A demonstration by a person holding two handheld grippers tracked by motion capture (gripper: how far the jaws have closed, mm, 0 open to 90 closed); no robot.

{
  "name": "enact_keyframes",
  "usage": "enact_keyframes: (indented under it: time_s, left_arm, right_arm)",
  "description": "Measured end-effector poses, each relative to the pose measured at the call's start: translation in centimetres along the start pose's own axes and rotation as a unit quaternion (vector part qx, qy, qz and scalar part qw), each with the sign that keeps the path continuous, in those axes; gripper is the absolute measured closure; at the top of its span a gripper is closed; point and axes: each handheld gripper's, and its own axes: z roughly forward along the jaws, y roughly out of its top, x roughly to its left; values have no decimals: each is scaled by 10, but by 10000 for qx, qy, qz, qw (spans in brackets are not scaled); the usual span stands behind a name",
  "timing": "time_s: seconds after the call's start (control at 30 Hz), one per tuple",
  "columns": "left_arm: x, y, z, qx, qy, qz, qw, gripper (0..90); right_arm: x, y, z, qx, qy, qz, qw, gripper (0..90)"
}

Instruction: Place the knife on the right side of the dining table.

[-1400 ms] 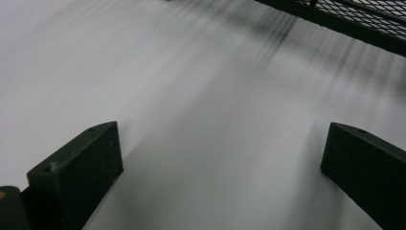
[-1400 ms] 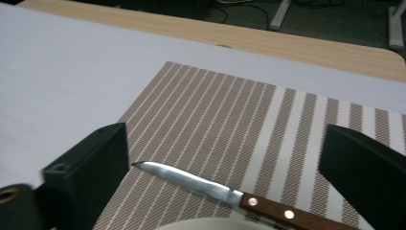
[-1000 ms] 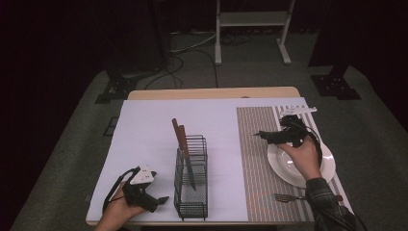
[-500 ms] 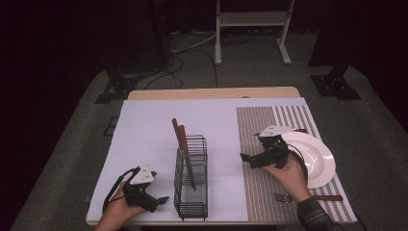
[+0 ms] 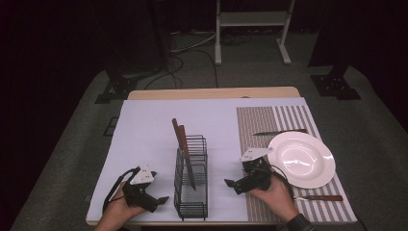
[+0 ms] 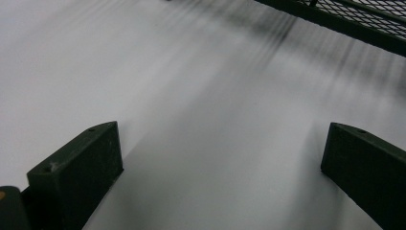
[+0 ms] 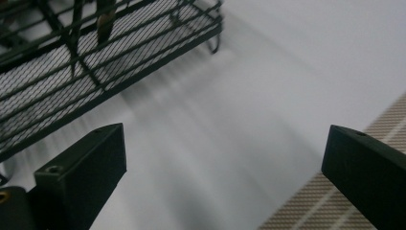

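A black wire basket (image 5: 191, 192) stands near the table's front edge, with two wooden-handled knives (image 5: 180, 139) upright in it. My left gripper (image 5: 162, 201) rests low on the white cover just left of the basket, open, nothing between its jaws (image 6: 220, 148). My right gripper (image 5: 231, 185) sits just right of the basket, pointing at it, open and empty (image 7: 220, 148). In the right gripper view the basket (image 7: 95, 62) is at upper left, apart from the jaws. The basket's rim (image 6: 335, 21) crosses the upper right of the left gripper view.
A white plate (image 5: 301, 160) lies on a striped placemat (image 5: 267, 120) at the right. A knife (image 5: 279, 131) lies beyond the plate. Another wooden-handled utensil (image 5: 320, 198) lies in front of it. The placemat's edge (image 7: 335, 191) is beside my right jaw.
My right gripper has moved from the far side of the plate leftward and toward the front edge, ending beside the basket. A knife lies where it was. The left gripper stayed put.
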Motion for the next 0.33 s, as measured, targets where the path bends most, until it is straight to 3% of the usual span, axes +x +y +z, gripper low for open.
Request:
enact_keyframes:
  time_s: [0.13,0.33]
  left_arm:
    - [0,0,0,-3,0,-5,10000,0]
    - [0,0,0,-4,1,-7,10000,0]
  right_arm:
    - [13,-7,12,197,66,-228,9995,7]
    - [21,-8,18,305,153,-355,9988,7]
